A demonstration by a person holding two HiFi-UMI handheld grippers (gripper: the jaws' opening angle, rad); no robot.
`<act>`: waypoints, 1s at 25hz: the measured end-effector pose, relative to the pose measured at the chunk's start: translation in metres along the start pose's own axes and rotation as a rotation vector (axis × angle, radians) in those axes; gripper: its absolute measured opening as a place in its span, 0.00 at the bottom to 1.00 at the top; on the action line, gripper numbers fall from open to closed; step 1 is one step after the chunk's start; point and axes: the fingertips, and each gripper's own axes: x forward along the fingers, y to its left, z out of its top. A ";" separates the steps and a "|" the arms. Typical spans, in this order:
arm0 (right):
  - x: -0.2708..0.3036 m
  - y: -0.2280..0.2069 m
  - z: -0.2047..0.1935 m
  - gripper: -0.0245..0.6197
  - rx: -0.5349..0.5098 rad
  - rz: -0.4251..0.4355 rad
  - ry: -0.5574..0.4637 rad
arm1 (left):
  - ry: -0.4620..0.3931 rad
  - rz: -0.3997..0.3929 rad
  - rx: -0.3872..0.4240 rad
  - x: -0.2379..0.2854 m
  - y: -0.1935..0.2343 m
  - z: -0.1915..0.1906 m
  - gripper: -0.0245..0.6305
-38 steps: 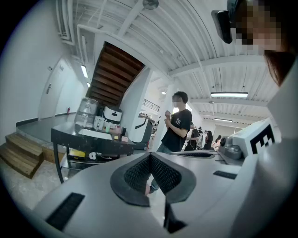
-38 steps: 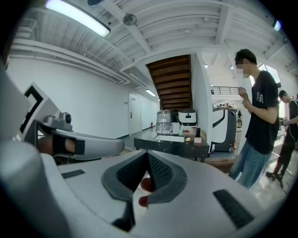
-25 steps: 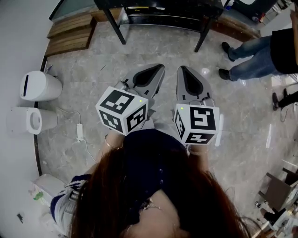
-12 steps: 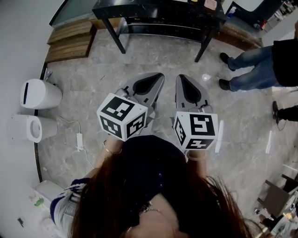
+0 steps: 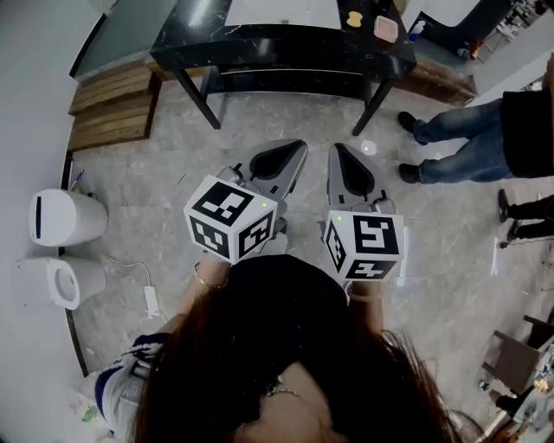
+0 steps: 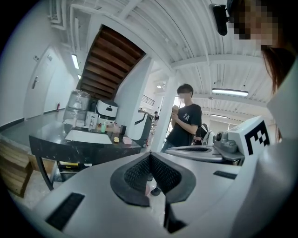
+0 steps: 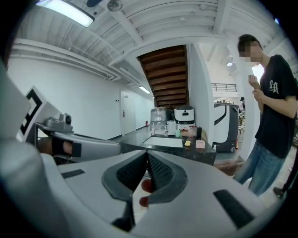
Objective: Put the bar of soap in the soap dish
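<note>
A black table (image 5: 260, 35) stands ahead at the top of the head view. On its right end lie a small yellow item (image 5: 354, 19) and a pink rounded block (image 5: 386, 28); which is the soap and which the dish I cannot tell. Both show far off in the left gripper view as the yellow item (image 6: 116, 139) and the pink block (image 6: 126, 140), and in the right gripper view as the yellow item (image 7: 187, 143) and the pink block (image 7: 200, 144). My left gripper (image 5: 299, 144) (image 6: 149, 155) and right gripper (image 5: 335, 147) (image 7: 146, 153) are side by side over the floor, short of the table, both shut and holding nothing.
A person in a black T-shirt and jeans (image 5: 467, 130) (image 7: 274, 116) stands right of the table. Two white bins (image 5: 65, 216) are at the left wall, wooden steps (image 5: 112, 104) beyond them. A white mat (image 7: 164, 142) and appliances (image 7: 184, 116) sit on the table.
Both grippers have moved forward together toward the table, which now shows more fully at the top of the head view. Their jaws stayed shut.
</note>
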 end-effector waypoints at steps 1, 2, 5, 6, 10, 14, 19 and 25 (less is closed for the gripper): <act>0.012 0.000 0.004 0.05 -0.004 -0.006 0.001 | -0.001 -0.006 -0.001 0.004 0.011 0.005 0.03; 0.023 -0.001 0.008 0.05 -0.006 -0.012 0.003 | -0.001 -0.012 -0.003 0.008 0.021 0.009 0.03; 0.054 -0.005 0.018 0.05 -0.012 -0.034 0.010 | 0.003 -0.027 -0.012 0.021 0.050 0.018 0.03; 0.063 -0.006 0.020 0.05 -0.015 -0.041 0.011 | 0.004 -0.032 -0.014 0.025 0.058 0.021 0.03; 0.090 -0.013 0.029 0.05 -0.022 -0.062 0.015 | 0.005 -0.054 -0.027 0.042 0.083 0.029 0.03; 0.111 -0.025 0.031 0.05 -0.018 -0.080 0.031 | 0.011 -0.076 -0.035 0.062 0.098 0.035 0.03; 0.139 -0.050 0.033 0.05 -0.007 -0.096 0.033 | 0.037 -0.104 -0.045 0.101 0.110 0.032 0.03; 0.183 -0.095 0.037 0.05 0.002 -0.095 0.033 | 0.062 -0.102 -0.023 0.156 0.131 0.041 0.03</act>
